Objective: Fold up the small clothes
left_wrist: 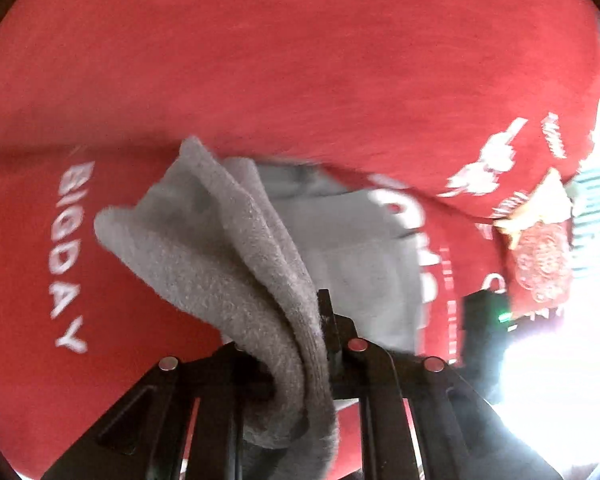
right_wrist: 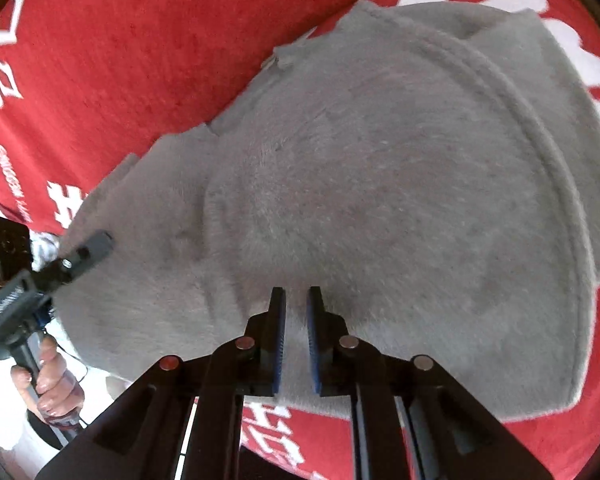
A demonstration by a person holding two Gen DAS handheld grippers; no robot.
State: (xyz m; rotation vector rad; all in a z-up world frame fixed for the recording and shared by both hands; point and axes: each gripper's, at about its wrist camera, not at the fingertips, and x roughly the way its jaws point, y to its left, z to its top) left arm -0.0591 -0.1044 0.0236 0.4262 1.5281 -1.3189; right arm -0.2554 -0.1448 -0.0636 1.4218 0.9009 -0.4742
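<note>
- L gripper (left_wrist: 320, 320): clenched on a bunched fold of the grey fleece garment (left_wrist: 228, 264); cloth is pinched between the jaws and drapes back over the gripper frame, w/ the rest trailing away to the right, blurred.
- In the R wrist view the L gripper (right_wrist: 96, 246) shows at far left, tip at the garment's edge, held by a person's hand (right_wrist: 50, 376) on the handle.
- R gripper (right_wrist: 296, 304): blue-padded jaws nearly together, narrow slit between them, tips down on the grey fleece garment (right_wrist: 380, 180). Can't tell if any fabric is actually nipped between the pads.
- Garment in that view: lies spread mostly flat, a curved seam running along its right side, a small tag or tab near the top left edge.
- Under everything: red cloth (left_wrist: 300, 60) w/ white print, "BIGDAY" legible at left in the L wrist view; more white characters around the edges in the R wrist view.
- Bright washed-out area at right of the L view, no detail.
</note>
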